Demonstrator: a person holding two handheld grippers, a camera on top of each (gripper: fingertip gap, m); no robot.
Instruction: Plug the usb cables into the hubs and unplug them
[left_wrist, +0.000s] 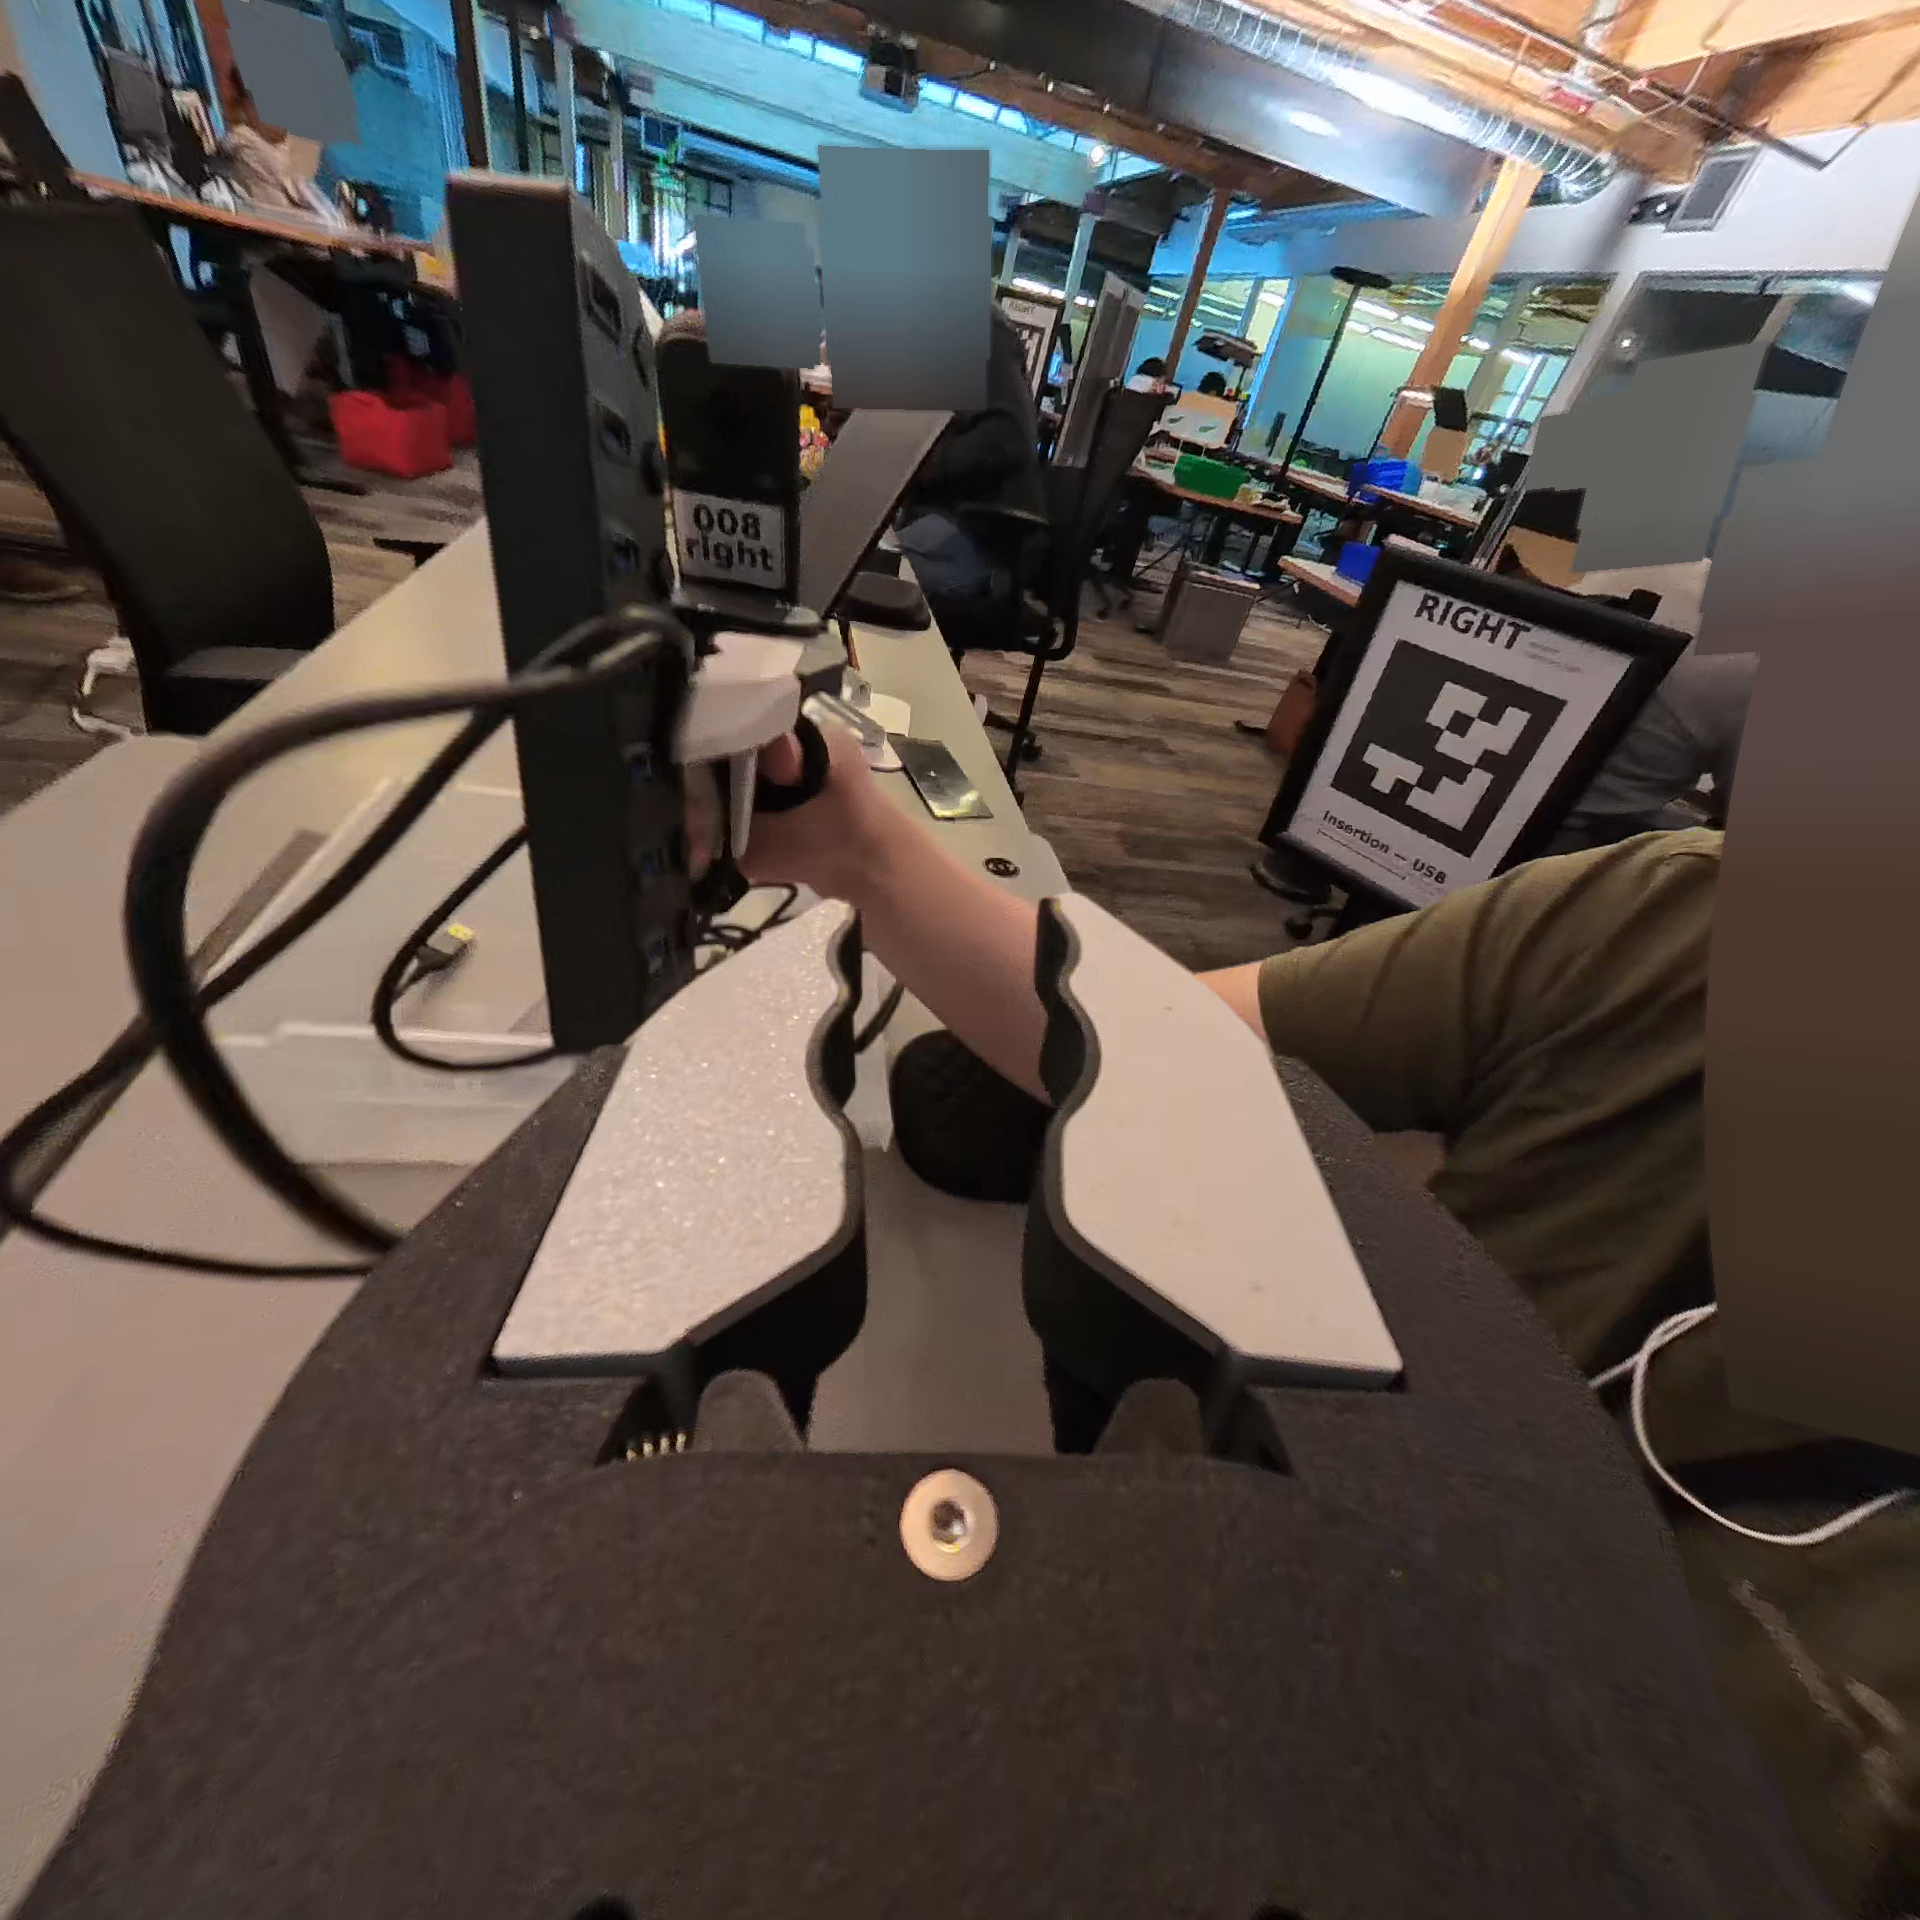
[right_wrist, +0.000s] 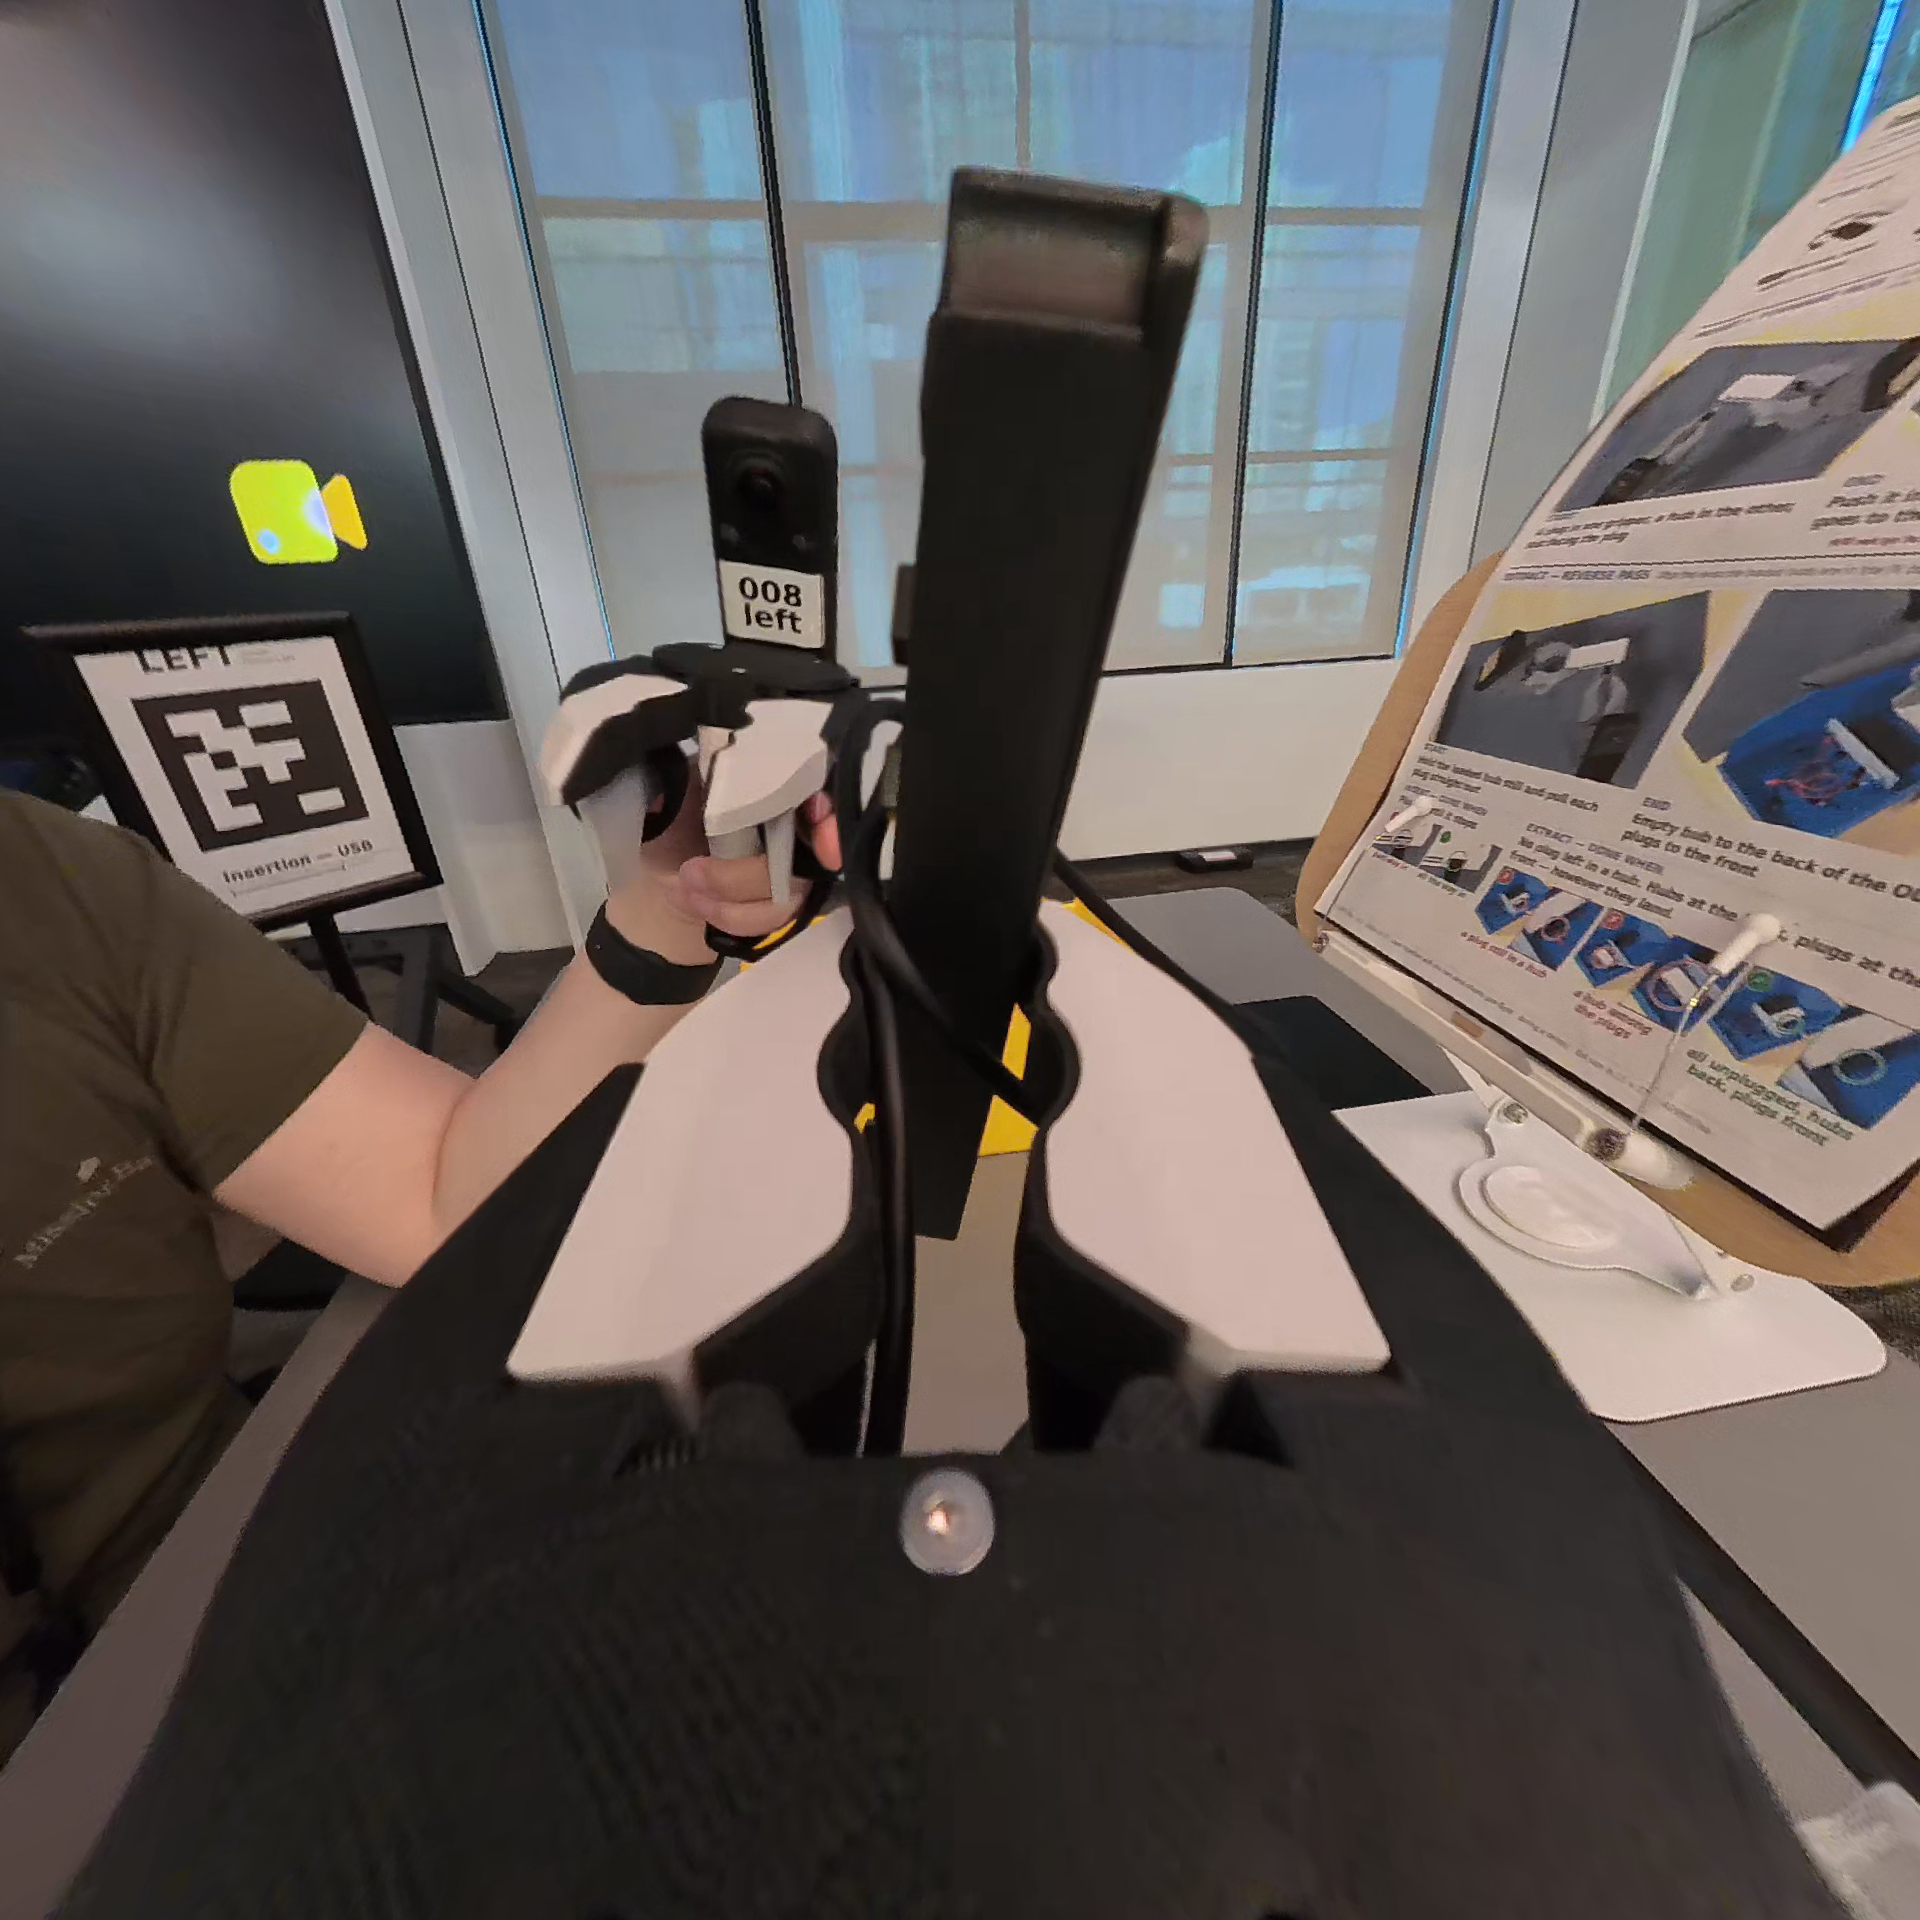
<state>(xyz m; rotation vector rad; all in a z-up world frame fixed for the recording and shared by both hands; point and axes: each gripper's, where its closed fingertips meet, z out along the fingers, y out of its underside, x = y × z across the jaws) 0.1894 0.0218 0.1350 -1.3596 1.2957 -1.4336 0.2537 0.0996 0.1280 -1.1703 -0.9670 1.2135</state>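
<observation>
Right tool (right_wrist: 948, 1039) clamps the lower end of the black hub (right_wrist: 1039, 623), holding it upright above the table (right_wrist: 1766, 1538); a black cable (right_wrist: 883, 1143) runs down between its fingers beside the hub. Left tool (left_wrist: 948, 997) sits just beside the hub (left_wrist: 566, 623), jaws narrowly apart, nothing between them. Cable (left_wrist: 312, 748) loops off the hub's port side toward the table's left edge; loose plug (left_wrist: 452, 940) hangs near the hub's base. Marker sign (left_wrist: 1455, 748) stands beyond the table's right edge.
</observation>
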